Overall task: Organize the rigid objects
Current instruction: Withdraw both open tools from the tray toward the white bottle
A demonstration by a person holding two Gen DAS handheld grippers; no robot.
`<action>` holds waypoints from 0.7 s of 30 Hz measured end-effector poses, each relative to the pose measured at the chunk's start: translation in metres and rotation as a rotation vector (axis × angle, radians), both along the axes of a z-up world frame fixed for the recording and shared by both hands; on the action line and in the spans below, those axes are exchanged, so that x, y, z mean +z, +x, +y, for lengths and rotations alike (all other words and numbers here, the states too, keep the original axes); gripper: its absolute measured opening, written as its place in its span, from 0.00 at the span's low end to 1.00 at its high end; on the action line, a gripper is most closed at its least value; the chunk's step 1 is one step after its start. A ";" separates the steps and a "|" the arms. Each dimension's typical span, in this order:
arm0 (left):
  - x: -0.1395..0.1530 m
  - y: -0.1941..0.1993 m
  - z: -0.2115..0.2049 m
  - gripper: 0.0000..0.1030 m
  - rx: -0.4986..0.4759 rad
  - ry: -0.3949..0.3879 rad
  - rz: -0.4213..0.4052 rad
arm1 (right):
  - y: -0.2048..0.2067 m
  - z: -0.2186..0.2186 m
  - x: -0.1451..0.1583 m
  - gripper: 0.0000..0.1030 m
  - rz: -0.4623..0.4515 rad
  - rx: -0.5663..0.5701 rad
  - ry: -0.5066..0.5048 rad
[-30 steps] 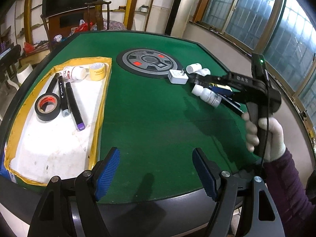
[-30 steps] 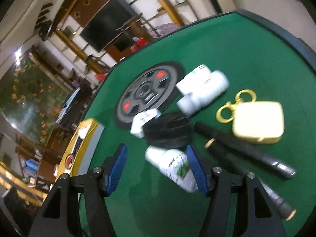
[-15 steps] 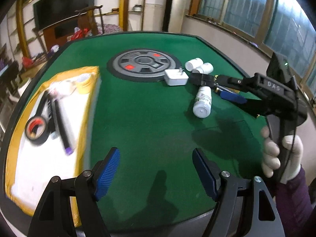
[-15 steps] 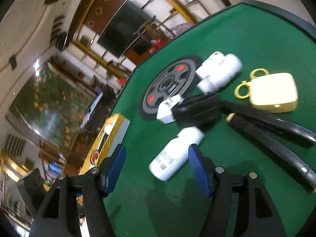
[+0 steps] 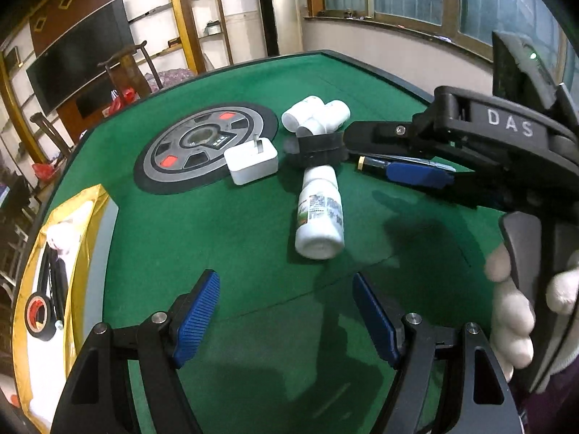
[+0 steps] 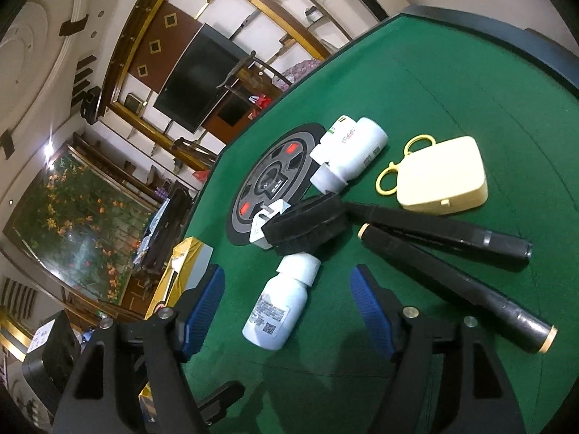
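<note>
Lying on its side on the green desk [image 5: 224, 224], the white bottle [image 5: 320, 217] sits just ahead of both pairs of jaws, cap end away and flat base toward the cameras. In the right wrist view its long axis runs nearly straight out between the two blue pads, tilted a little to the right at the cap, so the pads stand on either side of its body rather than across its ends. The right gripper [image 6: 287, 303] is the nearer one: the bottle's base [image 6: 266, 332] reaches in between its pads, though neither pad touches it, and its jaws are opening. The left gripper [image 5: 286, 320] holds nothing, its jaws wide, with the bottle a little further out and slightly right of its centre line.

Just past the cap lies a black strap [image 6: 307, 224], with a white plug [image 5: 251, 161], two more white bottles [image 5: 316, 115], two black pens [image 6: 452, 264] and a cream case [image 6: 443, 181] nearby. A yellow-edged tray [image 5: 21, 289] already holding items lies far left, likely the destination.
</note>
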State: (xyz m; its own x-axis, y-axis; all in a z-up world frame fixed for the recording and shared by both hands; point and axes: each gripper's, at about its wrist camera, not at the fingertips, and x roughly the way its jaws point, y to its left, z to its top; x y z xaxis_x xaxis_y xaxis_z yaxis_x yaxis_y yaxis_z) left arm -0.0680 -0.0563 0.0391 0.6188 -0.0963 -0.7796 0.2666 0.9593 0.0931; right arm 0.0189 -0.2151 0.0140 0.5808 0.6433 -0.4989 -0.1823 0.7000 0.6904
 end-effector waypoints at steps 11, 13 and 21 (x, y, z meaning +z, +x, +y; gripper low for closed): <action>-0.007 0.008 -0.007 0.79 0.026 0.057 -0.002 | 0.003 -0.006 -0.004 0.70 0.016 -0.019 0.032; -0.007 0.009 -0.006 0.79 0.028 0.055 0.004 | 0.003 -0.006 -0.005 0.70 0.016 -0.018 0.030; -0.010 0.012 -0.008 0.79 0.022 0.055 0.016 | 0.007 -0.002 -0.008 0.70 0.019 -0.010 0.007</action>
State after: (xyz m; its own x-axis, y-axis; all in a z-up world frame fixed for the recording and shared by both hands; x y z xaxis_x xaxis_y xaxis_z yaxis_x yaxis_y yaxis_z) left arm -0.0561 -0.0639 0.0294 0.6080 -0.0395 -0.7929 0.2478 0.9583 0.1422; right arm 0.0255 -0.2175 0.0055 0.5773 0.6412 -0.5056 -0.1619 0.6968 0.6988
